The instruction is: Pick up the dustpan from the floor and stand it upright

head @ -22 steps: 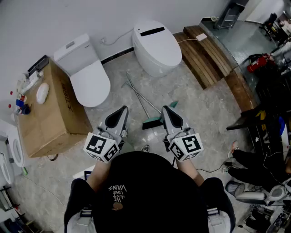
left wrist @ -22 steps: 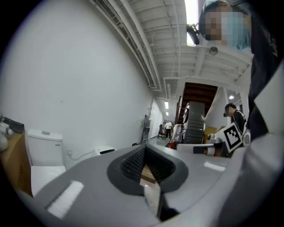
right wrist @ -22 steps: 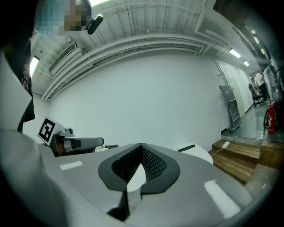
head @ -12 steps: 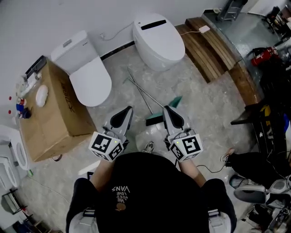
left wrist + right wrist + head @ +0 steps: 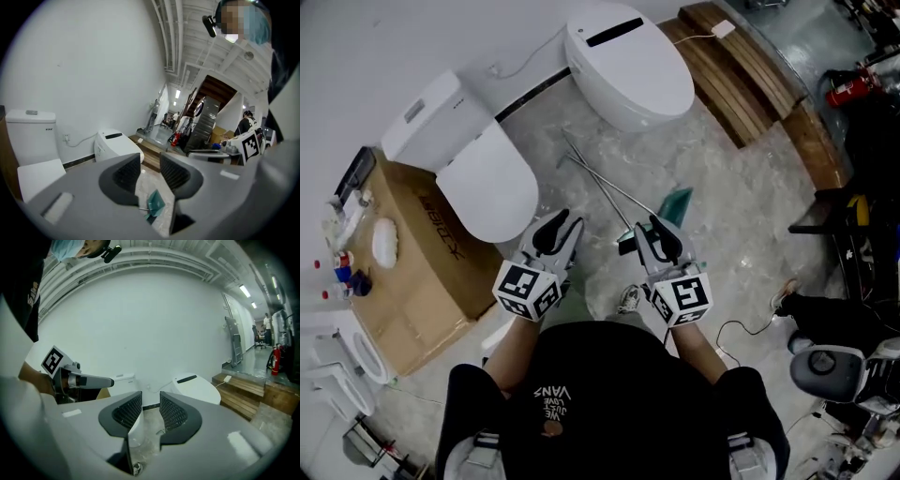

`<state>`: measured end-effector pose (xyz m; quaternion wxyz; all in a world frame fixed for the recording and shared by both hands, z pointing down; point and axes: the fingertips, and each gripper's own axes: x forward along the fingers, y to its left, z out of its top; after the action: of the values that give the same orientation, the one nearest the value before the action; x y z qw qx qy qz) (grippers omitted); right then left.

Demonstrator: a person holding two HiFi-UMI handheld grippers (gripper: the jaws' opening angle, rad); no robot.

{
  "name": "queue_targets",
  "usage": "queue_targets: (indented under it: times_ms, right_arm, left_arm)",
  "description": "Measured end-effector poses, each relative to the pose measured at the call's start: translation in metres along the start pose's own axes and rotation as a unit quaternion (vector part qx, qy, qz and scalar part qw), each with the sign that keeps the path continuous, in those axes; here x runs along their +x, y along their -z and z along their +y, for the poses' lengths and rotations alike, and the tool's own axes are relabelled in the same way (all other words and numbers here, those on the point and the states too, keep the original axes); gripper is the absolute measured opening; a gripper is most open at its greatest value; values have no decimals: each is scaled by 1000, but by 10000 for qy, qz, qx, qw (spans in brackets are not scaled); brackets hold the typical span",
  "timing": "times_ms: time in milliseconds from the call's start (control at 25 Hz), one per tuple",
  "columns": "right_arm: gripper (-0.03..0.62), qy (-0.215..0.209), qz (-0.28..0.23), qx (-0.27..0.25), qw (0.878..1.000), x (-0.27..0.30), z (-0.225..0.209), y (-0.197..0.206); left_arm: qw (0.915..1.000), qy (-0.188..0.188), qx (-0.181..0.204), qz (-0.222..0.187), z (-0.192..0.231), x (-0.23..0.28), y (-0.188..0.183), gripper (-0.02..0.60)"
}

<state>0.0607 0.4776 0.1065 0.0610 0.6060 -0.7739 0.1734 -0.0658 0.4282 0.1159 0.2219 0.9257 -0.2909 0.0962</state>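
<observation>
The teal dustpan (image 5: 678, 203) lies flat on the marble floor, its long metal handle (image 5: 614, 186) running up-left toward the toilets. A second metal pole ends in a dark broom head (image 5: 623, 244), partly hidden behind my right gripper (image 5: 653, 228). Both grippers hang above the floor, close to my body. The left gripper (image 5: 564, 224) is left of the poles. In the left gripper view the dustpan (image 5: 155, 203) shows low down, beyond the jaws of the left gripper (image 5: 151, 171). In the right gripper view the right gripper (image 5: 151, 409) faces the toilets. Both pairs of jaws stand slightly apart with nothing between them.
Two white toilets (image 5: 487, 183) (image 5: 628, 66) stand against the back wall. A cardboard box (image 5: 422, 272) sits at the left, wooden steps (image 5: 759, 84) at the upper right. A shoe (image 5: 627, 298) is by my feet. A person's legs (image 5: 825, 314) and cables fill the right side.
The view has moved forward toward the toilets. Both grippers have come nearer to the dustpan and broom, still held level side by side. The dustpan has not moved.
</observation>
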Motion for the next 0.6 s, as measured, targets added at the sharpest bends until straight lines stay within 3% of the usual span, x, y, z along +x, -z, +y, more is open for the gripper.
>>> queue_targets:
  times_ms: [120,400,600]
  right_arm:
    - [105,301,206,45,9993,38,-2,14]
    - [137,815,586,-4,9950,101,-10,39]
    - [158,1009,818,66,9915,137,-25,66]
  left_arm:
    - [9994,176,-111,278,42,18,5,167]
    - [9951,617,-243,732,103,61,18,172]
    - [9930,631,-355,935,141,96,34,173]
